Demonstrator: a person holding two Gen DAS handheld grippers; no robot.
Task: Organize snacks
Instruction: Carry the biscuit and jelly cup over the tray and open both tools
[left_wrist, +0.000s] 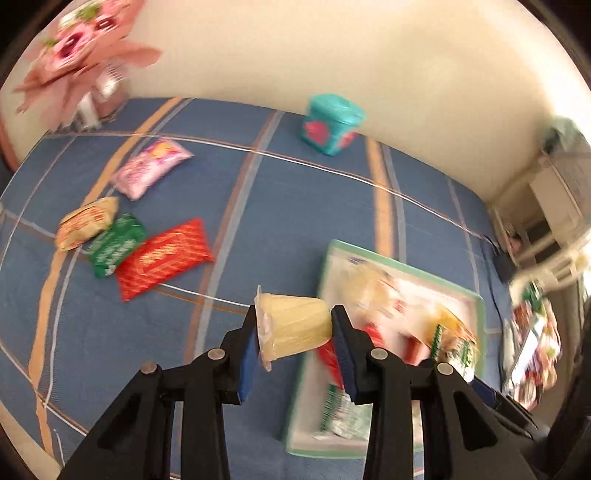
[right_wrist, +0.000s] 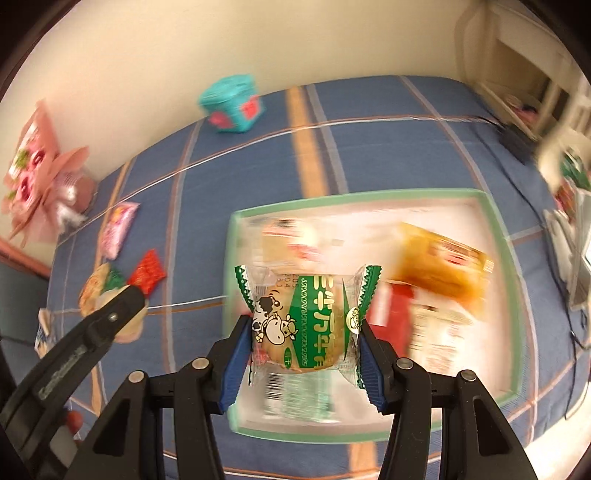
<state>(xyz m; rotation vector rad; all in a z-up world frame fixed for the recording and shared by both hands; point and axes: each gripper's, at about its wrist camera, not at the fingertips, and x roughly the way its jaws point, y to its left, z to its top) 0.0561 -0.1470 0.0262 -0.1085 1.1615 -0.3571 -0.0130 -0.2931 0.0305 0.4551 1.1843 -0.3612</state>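
Observation:
My left gripper (left_wrist: 295, 328) is shut on a pale yellow jelly cup (left_wrist: 293, 325), which lies sideways between the blue pads above the blue checked cloth, just left of a green-rimmed clear tray (left_wrist: 480, 314). My right gripper (right_wrist: 304, 343) is shut on a green-and-white wrapped cookie packet (right_wrist: 306, 325) with a cow drawing, held over the same tray (right_wrist: 506, 258). The tray holds several snack packets, blurred, among them an orange one (right_wrist: 443, 266). The left gripper's arm (right_wrist: 92, 332) shows at the right wrist view's left edge.
Loose snacks lie on the cloth to the left: a pink packet (left_wrist: 151, 168), a yellow one (left_wrist: 86, 223), a green one (left_wrist: 116, 245) and a red one (left_wrist: 166, 258). A teal box (left_wrist: 332, 123) stands by the wall. Pink flowers (left_wrist: 77, 55) fill the far left corner.

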